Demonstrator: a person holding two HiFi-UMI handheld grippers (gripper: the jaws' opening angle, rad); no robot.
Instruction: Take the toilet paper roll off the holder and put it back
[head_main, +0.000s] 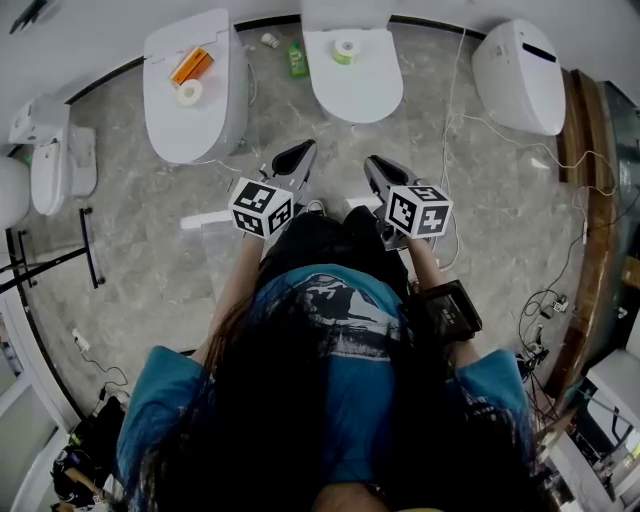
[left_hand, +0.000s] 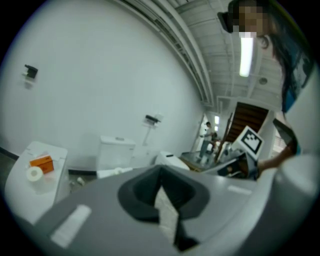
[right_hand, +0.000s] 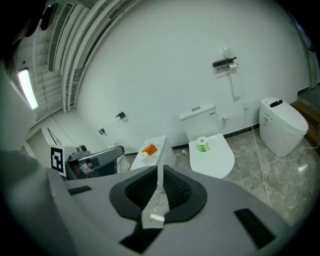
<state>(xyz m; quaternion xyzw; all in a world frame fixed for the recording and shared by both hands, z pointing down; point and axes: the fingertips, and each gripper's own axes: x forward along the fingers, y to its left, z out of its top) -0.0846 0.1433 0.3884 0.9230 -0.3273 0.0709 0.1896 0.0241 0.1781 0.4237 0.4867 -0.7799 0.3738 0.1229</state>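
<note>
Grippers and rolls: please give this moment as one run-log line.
left gripper: shut, empty | right gripper: shut, empty | white roll: on left toilet lid | green roll: on middle toilet lid

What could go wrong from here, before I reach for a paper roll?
1. The left gripper and the right gripper both have their jaws together, empty; reaching like this would likely push a roll away instead of gripping it.
2. A white cable lies on the floor beside the right toilet; a step forward could catch it.
3. The roll on the middle toilet lid stands loose; a nudge could knock it off.
</note>
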